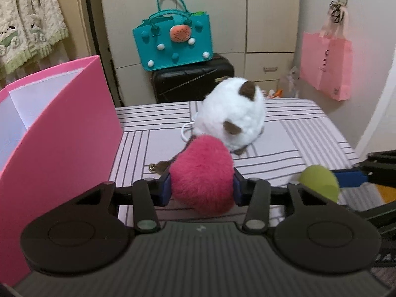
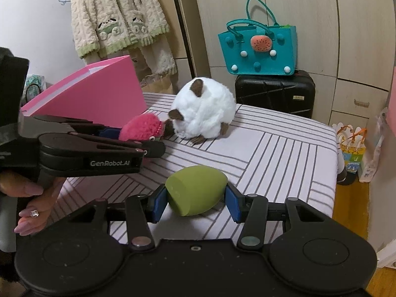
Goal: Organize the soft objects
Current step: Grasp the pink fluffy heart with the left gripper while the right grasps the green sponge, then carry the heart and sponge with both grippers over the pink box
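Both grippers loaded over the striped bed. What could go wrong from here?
1. The left gripper pinches only fluff of the pink pompom; it may slip out.
2. The pompom's clasp end lies near the white plush; lifting could snag or drag it.
3. The right gripper holds the green sponge by its curved sides; it could squirt out.

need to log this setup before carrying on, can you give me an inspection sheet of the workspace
surface: striped cloth covering the table
job's things: pink pompom; green sponge; white plush toy lying on the cloth; open pink box at the left edge
clutter: nothing seen on the cloth
grippers: left gripper closed on the pompom; right gripper closed on the sponge
cables: nothing seen
surroundings: teal bag on a black suitcase, pink paper bag on a wall hook, fleece jacket hanging
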Motion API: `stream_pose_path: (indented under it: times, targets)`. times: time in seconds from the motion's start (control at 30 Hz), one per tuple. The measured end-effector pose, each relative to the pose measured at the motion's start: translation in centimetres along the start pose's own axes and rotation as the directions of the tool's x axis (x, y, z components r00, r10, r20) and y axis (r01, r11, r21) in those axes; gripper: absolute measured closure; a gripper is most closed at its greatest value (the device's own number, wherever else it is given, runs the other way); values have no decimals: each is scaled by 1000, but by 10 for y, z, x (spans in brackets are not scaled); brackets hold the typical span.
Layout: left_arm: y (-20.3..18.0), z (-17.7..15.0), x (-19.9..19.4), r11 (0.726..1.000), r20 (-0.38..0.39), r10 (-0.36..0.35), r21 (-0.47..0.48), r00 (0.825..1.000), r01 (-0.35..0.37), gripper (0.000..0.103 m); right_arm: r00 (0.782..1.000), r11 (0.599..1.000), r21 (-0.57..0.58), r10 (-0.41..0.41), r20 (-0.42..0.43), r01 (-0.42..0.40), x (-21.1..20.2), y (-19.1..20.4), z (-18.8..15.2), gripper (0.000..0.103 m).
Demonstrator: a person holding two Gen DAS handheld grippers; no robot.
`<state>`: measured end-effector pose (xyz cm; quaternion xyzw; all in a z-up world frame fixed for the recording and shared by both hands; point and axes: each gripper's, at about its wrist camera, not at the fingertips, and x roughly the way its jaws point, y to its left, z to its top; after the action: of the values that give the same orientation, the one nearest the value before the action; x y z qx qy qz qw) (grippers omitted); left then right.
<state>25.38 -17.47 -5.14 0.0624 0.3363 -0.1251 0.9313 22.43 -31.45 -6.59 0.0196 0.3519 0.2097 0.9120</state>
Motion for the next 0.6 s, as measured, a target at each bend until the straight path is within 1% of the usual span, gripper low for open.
stream_pose_path:
  times: [0.13,0.3,0.4,0.6]
  targets:
    - [-2,-4,-16,1000,19,-22,9,1000,22,58,1000,1000,-6,-8,-5,8,-6,8,-4,48]
    - [-1,-10,-34,998,14,-69,9,998,69,58,1000,1000,-22,-8,-17,8,-16,16,-10,48]
    - [1,-14,-43,996,-7,-80,32,997,80,58,999,999,-42,-16,-39,14,-22,21,-15,48]
    - [8,-25,-65,987,-54,-150,42,987,153,58,998,999,-35,1,-64,-3,-35,32,-22,48]
